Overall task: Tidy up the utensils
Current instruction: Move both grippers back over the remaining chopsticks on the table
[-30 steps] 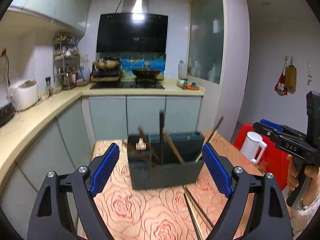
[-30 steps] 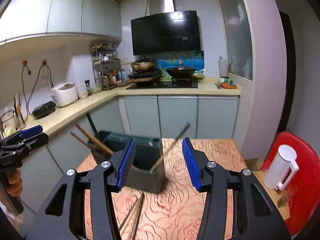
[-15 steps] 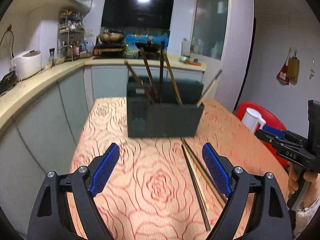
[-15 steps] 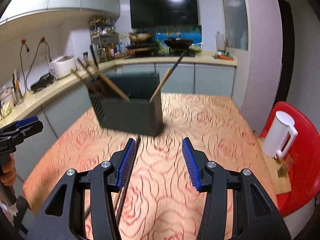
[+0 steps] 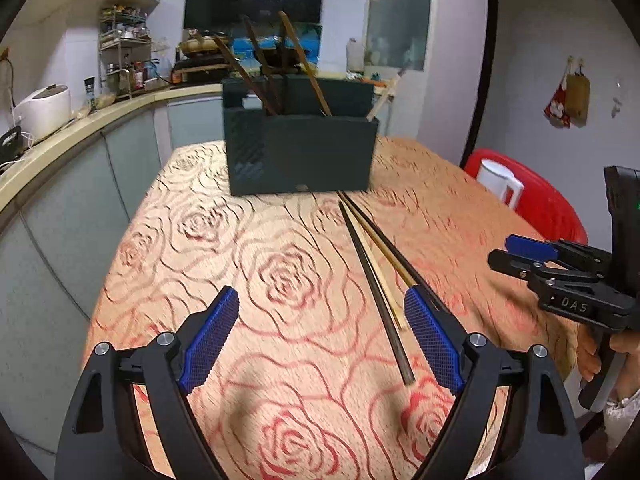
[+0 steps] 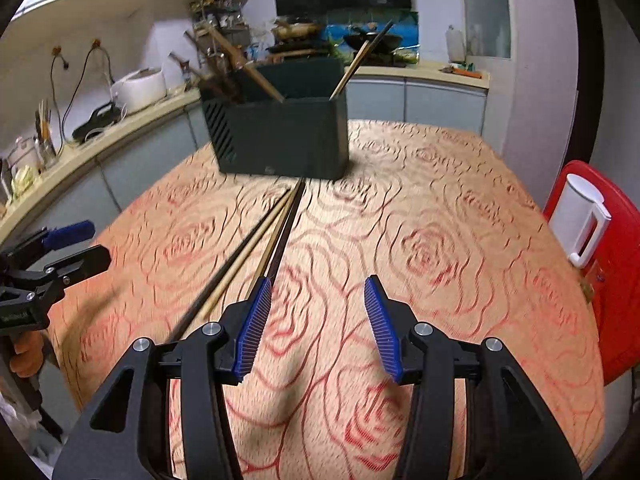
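A dark box-shaped utensil holder (image 5: 300,156) (image 6: 284,140) stands on the rose-patterned tablecloth with several chopsticks (image 5: 276,76) (image 6: 240,64) leaning out of its top. Loose dark and light chopsticks (image 5: 372,264) (image 6: 256,248) lie on the cloth, running from the holder's base towards me. My left gripper (image 5: 320,300) hangs open above the cloth; the near ends of the loose chopsticks lie just inside its right finger. My right gripper (image 6: 318,284) is open about half as wide, nothing between its pads, with the chopsticks beside its left finger. Each gripper shows in the other's view (image 5: 560,272) (image 6: 52,248).
A white jug (image 5: 500,184) (image 6: 580,216) sits on a red chair (image 6: 616,280) off the table's right edge. A kitchen counter (image 5: 80,132) with a rice cooker and a rack runs along the left. The table's left edge drops off close to the left hand.
Both grippers have sunk and tipped down towards the table. The holder has slid up in both views and the loose chopsticks now lie close under the fingers. Jaw openings look unchanged.
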The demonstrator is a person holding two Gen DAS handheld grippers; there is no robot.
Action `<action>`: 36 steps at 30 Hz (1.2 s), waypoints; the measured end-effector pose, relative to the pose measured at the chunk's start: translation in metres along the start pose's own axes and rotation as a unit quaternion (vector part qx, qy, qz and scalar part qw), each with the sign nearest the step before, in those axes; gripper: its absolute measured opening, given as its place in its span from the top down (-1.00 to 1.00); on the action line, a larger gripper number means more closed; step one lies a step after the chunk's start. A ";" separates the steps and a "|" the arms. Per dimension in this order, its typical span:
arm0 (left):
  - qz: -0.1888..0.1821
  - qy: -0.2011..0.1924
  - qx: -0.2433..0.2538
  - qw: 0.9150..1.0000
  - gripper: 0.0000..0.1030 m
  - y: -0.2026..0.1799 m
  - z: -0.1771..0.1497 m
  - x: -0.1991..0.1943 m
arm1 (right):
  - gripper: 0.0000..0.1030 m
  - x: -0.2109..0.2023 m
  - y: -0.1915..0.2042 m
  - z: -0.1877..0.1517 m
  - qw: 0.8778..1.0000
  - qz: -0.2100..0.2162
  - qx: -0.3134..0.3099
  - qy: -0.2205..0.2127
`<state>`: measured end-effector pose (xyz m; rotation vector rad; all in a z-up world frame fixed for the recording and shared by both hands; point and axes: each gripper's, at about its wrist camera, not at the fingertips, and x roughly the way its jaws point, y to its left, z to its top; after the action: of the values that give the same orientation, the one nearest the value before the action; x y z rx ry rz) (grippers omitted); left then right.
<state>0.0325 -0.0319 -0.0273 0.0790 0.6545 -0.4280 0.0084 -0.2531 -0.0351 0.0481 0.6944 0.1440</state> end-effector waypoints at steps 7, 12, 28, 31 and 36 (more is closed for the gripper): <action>-0.024 0.041 0.026 0.999 -0.59 -0.023 -0.024 0.017 | 0.08 0.006 0.011 -0.021 1.000 0.004 -0.018 0.019; -0.037 0.065 0.032 0.997 -0.59 -0.031 -0.033 0.029 | 0.08 0.009 0.014 -0.025 0.999 0.011 -0.021 0.027; 0.016 0.080 0.035 0.996 -0.35 -0.020 -0.041 0.046 | 0.09 0.014 0.027 -0.033 0.998 0.016 -0.052 0.037; 0.019 0.078 0.029 0.996 -0.30 -0.013 -0.040 0.045 | 0.10 0.017 0.030 -0.034 0.998 0.017 -0.056 0.039; 0.018 0.075 0.024 0.997 -0.27 -0.012 -0.040 0.044 | 0.23 0.026 0.035 -0.037 0.997 0.018 -0.063 0.050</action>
<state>0.0360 -0.0502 -0.0853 0.1687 0.7895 -0.4063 0.0006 -0.2151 -0.0767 -0.0672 0.7832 0.2252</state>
